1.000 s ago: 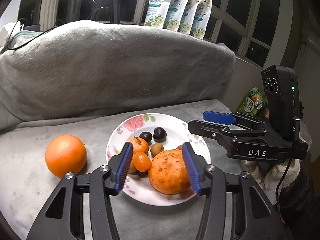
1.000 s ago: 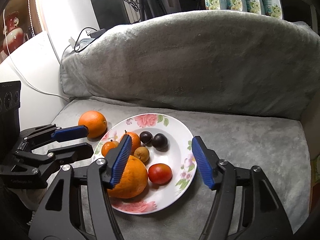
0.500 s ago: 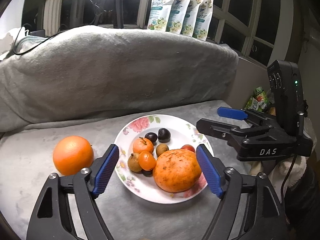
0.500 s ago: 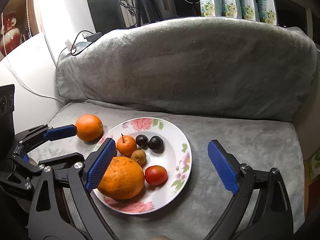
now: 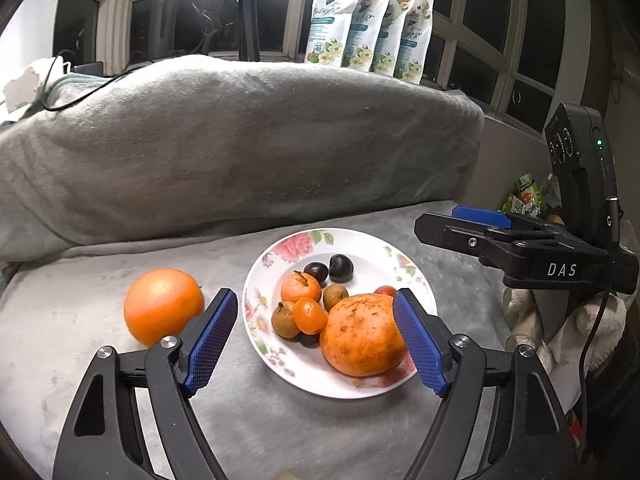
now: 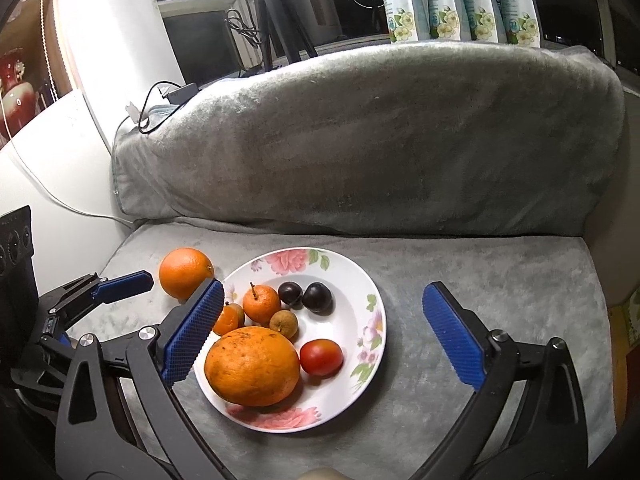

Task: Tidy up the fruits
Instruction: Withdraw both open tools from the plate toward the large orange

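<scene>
A floral white plate (image 5: 370, 258) sits on the grey cloth and holds a large rough orange (image 5: 362, 334), small mandarins (image 5: 301, 287), brown longans, dark plums (image 6: 316, 298) and a red tomato (image 6: 321, 356). A smooth orange (image 5: 164, 310) lies on the cloth left of the plate. My left gripper (image 5: 315, 294) hovers open in front of the plate, its pads touching nothing. My right gripper (image 6: 323, 286) hangs over the plate (image 6: 362, 280) with its jaws opening. The large orange (image 6: 252, 366) shows in the gap, but neither pad presses on it.
A bulky grey blanket-covered backrest (image 6: 380, 152) walls off the far side. Several flowered pouches (image 5: 368, 24) stand on the windowsill behind it, beside a tripod (image 6: 276, 12) and cables. Snack bags (image 5: 526, 194) sit off the right edge. A white wall (image 6: 44, 168) borders the left.
Both grippers' jaws have spread much wider apart. The fruit on the plate and the loose orange have stayed where they were.
</scene>
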Tool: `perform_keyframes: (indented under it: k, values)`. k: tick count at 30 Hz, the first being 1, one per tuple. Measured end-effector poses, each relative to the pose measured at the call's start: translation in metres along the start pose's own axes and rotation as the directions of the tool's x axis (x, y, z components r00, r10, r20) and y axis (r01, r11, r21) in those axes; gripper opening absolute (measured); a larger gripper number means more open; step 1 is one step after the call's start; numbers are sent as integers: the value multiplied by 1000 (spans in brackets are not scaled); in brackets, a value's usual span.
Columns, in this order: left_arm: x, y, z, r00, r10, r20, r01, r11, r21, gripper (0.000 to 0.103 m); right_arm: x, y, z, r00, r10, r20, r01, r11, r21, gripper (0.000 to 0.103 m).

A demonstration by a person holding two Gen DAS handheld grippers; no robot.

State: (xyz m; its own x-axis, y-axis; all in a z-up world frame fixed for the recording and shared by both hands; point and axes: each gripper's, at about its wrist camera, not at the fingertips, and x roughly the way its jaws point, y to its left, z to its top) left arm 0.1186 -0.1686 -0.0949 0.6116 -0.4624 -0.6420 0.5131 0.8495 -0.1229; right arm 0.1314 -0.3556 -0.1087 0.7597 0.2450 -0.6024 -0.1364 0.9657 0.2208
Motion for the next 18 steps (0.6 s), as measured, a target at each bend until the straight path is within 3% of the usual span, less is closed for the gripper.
perform_keyframes:
  k: [18]
  values:
    - [-16,20,-3,1000,27,15,-26,999,-45,80,-6,26,11,999,28,24,-28,999,-20,102]
